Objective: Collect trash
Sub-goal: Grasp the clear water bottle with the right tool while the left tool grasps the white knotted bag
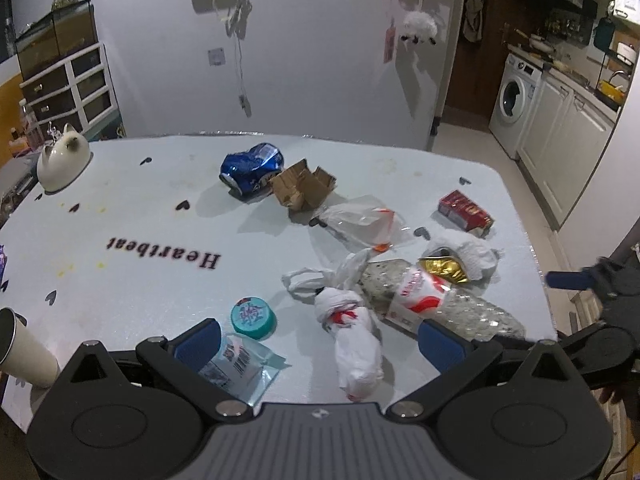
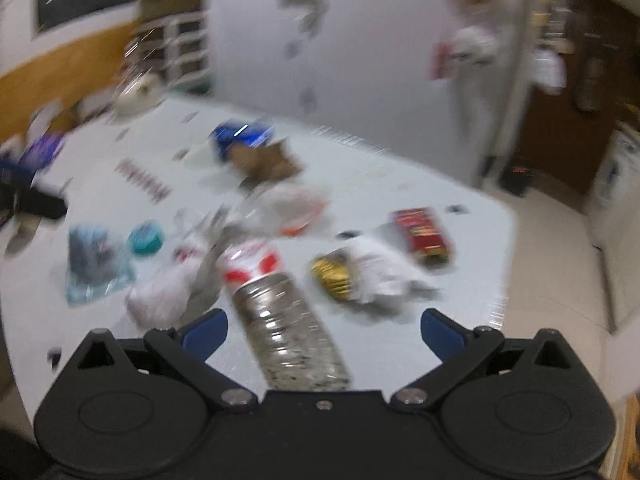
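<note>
A: What lies on the pale blue desk [image 1: 132, 216] with "Heartbeat" printed on it?

B: Scattered trash. A crushed blue drink can [image 1: 251, 170] touches a torn brown cardboard box [image 1: 303, 186] toward the far side. Nearer sit a clear plastic bag with orange trim [image 1: 360, 220], a red rectangular packet [image 1: 465, 208] toward the right edge, and a crumpled white tissue [image 1: 470, 256] against a gold foil wrapper [image 1: 442, 270].

A: And close to the camera?

B: A knotted white plastic bag [image 1: 352, 336], a clear plastic bottle with a red-and-white label [image 2: 280, 320], a round teal lid [image 1: 253, 317] and a pale blue sachet with a barcode [image 1: 240, 364].

A: The grippers?

B: The left gripper [image 1: 320, 340] is spread wide and holds nothing, the knotted bag between its blue pads. The right gripper [image 2: 324, 330] is also released and empty, the bottle lying between its fingers; that view is motion-blurred.
</note>
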The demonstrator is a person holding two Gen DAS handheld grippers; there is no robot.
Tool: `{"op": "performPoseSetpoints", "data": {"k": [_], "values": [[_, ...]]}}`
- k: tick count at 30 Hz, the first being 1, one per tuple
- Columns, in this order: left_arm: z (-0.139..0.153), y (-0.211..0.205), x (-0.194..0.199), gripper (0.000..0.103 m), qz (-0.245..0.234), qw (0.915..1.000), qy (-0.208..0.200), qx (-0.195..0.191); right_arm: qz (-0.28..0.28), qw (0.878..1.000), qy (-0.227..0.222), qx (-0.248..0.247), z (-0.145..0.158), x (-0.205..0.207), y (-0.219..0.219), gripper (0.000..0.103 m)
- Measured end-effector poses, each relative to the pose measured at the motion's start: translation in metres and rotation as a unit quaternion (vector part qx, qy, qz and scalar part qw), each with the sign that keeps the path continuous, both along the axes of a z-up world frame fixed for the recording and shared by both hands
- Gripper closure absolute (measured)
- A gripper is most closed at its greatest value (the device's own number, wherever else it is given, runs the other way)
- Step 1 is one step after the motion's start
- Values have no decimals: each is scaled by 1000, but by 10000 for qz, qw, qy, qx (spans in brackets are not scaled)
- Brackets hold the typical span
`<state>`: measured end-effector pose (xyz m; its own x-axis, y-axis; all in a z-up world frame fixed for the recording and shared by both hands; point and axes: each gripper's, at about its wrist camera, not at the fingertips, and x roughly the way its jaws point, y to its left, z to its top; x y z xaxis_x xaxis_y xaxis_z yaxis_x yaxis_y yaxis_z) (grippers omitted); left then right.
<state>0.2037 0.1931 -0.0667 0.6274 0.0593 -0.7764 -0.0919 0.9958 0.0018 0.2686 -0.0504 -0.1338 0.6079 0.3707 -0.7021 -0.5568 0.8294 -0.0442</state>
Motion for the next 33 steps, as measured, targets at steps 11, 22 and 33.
{"op": "performPoseSetpoints", "data": {"k": [11, 22, 33], "values": [[-30, 38, 29, 0, 59, 9955, 503, -798, 1554, 9810, 967, -639, -38, 64, 51, 10], [-54, 34, 52, 4, -175, 9925, 665, -1012, 926, 9809, 1602, -593, -50, 65, 55, 40], [-86, 18, 74, 32, -77, 9892, 815, -1214, -732, 9782, 1914, -335, -50, 26, 42, 41]]}}
